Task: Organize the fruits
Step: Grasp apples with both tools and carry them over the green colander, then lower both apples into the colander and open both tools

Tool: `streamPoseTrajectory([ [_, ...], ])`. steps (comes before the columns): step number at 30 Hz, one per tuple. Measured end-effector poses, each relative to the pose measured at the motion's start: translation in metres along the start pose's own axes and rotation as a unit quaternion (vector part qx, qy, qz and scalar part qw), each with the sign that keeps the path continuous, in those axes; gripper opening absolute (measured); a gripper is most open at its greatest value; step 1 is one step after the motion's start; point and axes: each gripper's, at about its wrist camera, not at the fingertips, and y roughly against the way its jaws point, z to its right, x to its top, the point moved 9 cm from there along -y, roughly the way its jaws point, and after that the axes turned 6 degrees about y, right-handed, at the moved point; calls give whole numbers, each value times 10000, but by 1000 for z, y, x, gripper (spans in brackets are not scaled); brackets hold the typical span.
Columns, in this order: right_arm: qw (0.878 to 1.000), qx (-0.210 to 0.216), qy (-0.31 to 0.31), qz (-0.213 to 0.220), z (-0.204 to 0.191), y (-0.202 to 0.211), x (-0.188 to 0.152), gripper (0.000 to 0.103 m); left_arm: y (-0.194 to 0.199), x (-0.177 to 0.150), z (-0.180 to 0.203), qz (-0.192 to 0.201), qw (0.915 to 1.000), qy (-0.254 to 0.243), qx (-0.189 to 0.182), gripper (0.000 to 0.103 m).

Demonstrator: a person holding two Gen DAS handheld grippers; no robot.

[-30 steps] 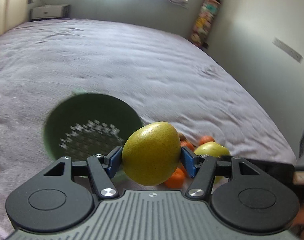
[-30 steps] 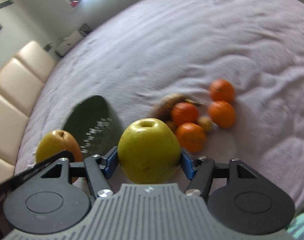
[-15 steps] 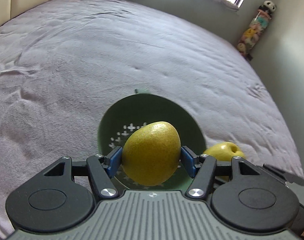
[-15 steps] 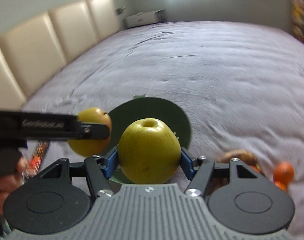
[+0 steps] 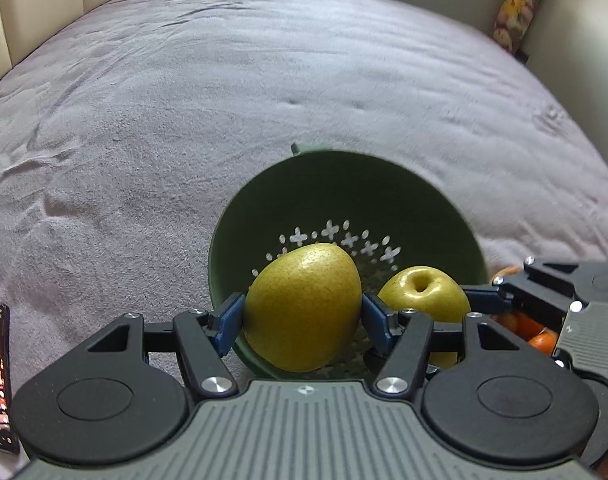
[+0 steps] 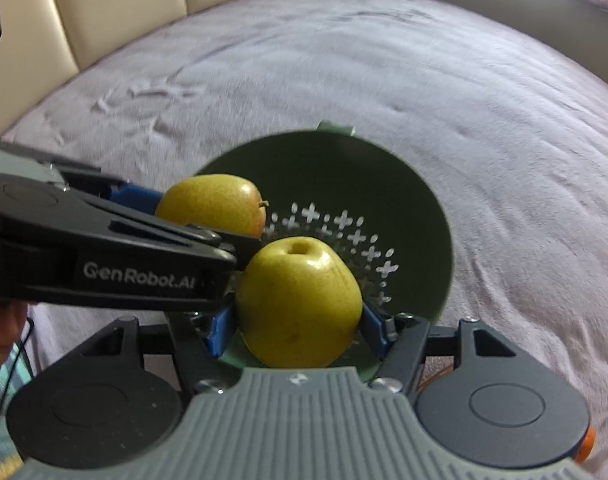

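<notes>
pears: left claw (image 5: pixel 302 320) pinching pear (image 5: pixel 302 307), right claw (image 6: pixel 297 330) pinching apple (image 6: pixel 298 303), both now swung over green colander (image 5: pixel 440 216), ready to drop.

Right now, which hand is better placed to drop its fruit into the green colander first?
Right, probably. Its apple hangs over the colander middle; the left gripper holds its pear nearer the rim.

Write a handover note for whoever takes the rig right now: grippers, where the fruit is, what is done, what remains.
Left gripper: shut on a speckled yellow pear, over the green colander.
Right gripper: shut on a yellow apple, also over the colander.
Colander sits on the bed; nothing in it yet.
Oranges lie beside it.
Left to do: release both fruits, then fetch the oranges.
</notes>
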Motion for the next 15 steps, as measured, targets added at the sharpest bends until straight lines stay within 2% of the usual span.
streamPoseTrajectory([
  [10,9988,197,96,-432,2,-22,-9,61,-21,-6,6,-227,9986,-411,236,72],
  [15,9976,85,341,-601,-1,-27,-12,61,-26,-9,11,-287,9972,-611,329,72],
])
